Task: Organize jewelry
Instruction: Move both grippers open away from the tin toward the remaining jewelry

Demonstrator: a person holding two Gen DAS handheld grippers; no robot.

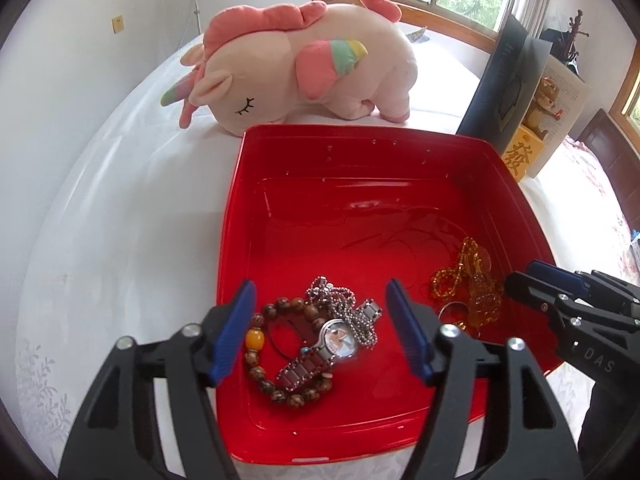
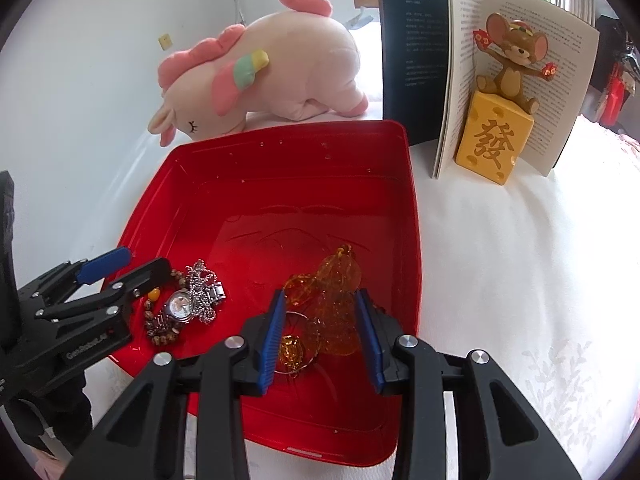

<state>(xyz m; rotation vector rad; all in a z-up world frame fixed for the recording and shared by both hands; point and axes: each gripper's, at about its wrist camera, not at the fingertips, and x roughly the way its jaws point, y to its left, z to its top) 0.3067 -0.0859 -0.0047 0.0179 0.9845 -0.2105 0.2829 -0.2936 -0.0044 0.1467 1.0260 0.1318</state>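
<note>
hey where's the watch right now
The watch lies in the red tray, near its front left corner, tangled with a wooden bead bracelet and a silver ball chain, under the open left gripper.

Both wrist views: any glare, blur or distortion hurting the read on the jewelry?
Left wrist view: heavy fisheye bend and dark corner vignette; soft glare streak on the red tray floor; watch and wooden bead bracelet sharp. Right wrist view: same distortion; amber beads glow translucent, edges hard to separate; no motion blur.
</note>
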